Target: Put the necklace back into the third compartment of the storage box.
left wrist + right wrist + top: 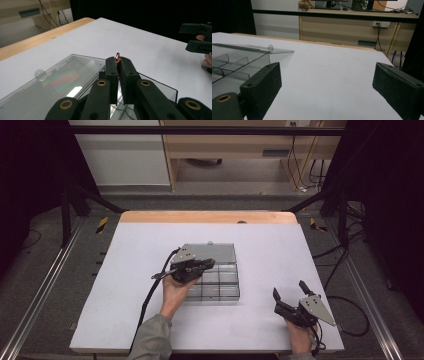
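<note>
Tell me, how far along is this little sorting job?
Partway, it seems. Done: the clear compartment box lies with its lid folded back, and the left gripper has picked up a small copper-coloured piece. In hand: that piece is pinched at the jaw tips above the box. Left: placing it in a compartment. The right gripper waits open on the white table.

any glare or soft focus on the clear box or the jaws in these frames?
Left gripper view: a bright patch and rainbow sheen glare off the clear box's lid; the jaw bases near the lens look soft, while the small copper piece at the tips of the left gripper stays fairly crisp. Right gripper view: the right gripper is slightly soft. High view: even light, dark surroundings.
</note>
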### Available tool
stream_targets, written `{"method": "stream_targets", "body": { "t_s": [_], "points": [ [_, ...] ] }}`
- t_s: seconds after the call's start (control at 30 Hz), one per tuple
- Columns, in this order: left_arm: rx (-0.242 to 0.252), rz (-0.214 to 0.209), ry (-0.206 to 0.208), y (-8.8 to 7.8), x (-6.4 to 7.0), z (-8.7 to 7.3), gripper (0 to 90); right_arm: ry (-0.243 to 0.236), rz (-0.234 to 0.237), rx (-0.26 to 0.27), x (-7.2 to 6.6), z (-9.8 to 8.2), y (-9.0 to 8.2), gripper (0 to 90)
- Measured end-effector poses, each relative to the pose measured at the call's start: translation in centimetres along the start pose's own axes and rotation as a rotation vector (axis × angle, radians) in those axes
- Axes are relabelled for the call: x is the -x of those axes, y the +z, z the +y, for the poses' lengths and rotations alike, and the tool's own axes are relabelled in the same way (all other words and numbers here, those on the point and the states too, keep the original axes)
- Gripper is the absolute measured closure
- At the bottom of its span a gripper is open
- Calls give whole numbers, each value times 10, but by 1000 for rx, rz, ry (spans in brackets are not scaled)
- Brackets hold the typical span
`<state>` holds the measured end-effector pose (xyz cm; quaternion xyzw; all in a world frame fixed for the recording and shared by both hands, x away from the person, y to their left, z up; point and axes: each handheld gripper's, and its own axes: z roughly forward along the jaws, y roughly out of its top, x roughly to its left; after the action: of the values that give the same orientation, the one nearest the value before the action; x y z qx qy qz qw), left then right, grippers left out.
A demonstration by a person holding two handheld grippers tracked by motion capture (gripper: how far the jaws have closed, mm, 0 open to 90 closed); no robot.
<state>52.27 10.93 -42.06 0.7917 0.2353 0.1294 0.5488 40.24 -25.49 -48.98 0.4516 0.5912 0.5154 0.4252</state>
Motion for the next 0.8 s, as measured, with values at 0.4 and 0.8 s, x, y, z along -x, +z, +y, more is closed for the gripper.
{"method": "stream_targets", "body": {
  "t_s": [0.4, 0.8],
  "points": [
    [-98, -36, -8, 41, 7, 3, 849, 5, 3, 1, 0, 0, 0, 88],
    [-203, -34, -50, 54, 1, -6, 849, 5, 3, 2, 0, 0, 0, 88]
  ]
}}
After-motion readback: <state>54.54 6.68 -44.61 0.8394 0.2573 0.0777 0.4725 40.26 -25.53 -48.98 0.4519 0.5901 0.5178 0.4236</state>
